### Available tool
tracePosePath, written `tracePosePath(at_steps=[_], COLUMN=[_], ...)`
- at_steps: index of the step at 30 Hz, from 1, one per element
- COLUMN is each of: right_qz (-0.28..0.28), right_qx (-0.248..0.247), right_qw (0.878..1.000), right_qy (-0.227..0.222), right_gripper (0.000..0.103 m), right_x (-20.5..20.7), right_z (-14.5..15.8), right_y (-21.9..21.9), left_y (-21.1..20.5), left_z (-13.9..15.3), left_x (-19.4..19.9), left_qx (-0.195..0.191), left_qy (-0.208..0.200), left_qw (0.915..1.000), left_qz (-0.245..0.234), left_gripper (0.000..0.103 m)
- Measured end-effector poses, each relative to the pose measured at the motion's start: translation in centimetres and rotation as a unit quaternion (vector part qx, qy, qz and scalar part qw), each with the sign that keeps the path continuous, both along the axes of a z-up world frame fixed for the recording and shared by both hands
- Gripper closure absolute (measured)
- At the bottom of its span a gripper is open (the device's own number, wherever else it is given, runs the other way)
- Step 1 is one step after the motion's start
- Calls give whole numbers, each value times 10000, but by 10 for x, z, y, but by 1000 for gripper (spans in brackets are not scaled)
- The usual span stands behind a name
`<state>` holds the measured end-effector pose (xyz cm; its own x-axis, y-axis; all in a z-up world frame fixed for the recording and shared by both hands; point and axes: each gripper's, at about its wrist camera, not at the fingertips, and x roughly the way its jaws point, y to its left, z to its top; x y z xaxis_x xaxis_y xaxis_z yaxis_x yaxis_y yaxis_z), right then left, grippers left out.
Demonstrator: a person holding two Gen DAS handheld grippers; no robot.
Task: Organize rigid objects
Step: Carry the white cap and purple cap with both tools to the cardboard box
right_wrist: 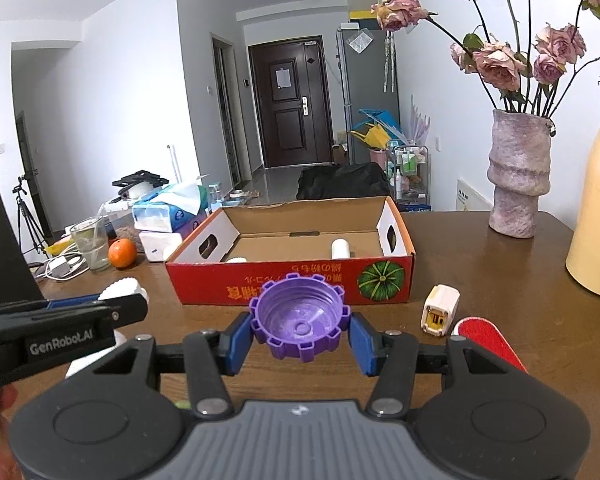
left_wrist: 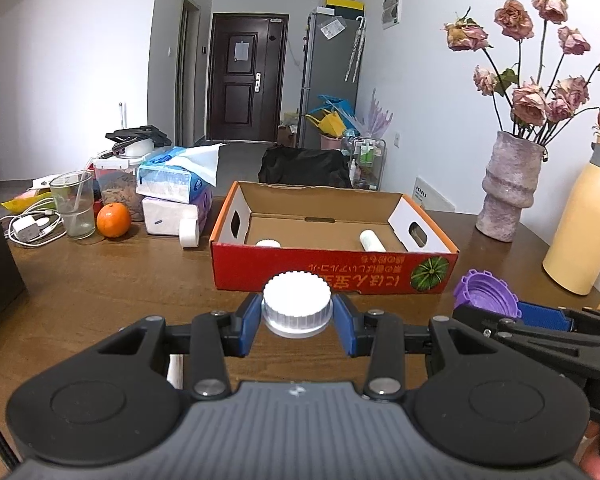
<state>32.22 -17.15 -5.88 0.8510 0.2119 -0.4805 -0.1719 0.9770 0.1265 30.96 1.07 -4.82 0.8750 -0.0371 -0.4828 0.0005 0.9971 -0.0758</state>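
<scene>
My left gripper (left_wrist: 297, 322) is shut on a white ribbed cap (left_wrist: 297, 304), held above the wooden table in front of the red cardboard box (left_wrist: 332, 272). My right gripper (right_wrist: 300, 336) is shut on a purple toothed cap (right_wrist: 298, 320), open side up, also just in front of the box (right_wrist: 292, 280). The purple cap also shows at the right of the left wrist view (left_wrist: 486, 292). Inside the box lie a white cylinder (left_wrist: 372, 241) and a white round lid (left_wrist: 268, 243). The two grippers are side by side.
A small white plug-like block (right_wrist: 440, 309) and a red flat object (right_wrist: 488, 340) lie on the table at right. A vase of dried roses (right_wrist: 518, 176) and a cream flask (right_wrist: 596, 216) stand at the right. An orange (left_wrist: 113, 220), glass (left_wrist: 74, 204) and tissue packs (left_wrist: 172, 188) are at the left.
</scene>
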Motion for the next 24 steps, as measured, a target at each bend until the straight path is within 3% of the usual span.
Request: tracePosePath(at_steps=[24], right_qz=[-57], right_qx=[36], right_qw=[10000], right_qy=[31], right_gripper=[52], right_x=[96], right_z=[-7], right_y=[4], left_y=[3], left_z=[0], left_x=[97], left_qx=[35], left_qy=[52], left_qw=[9994], left_qz=[339], left_gripper=[62])
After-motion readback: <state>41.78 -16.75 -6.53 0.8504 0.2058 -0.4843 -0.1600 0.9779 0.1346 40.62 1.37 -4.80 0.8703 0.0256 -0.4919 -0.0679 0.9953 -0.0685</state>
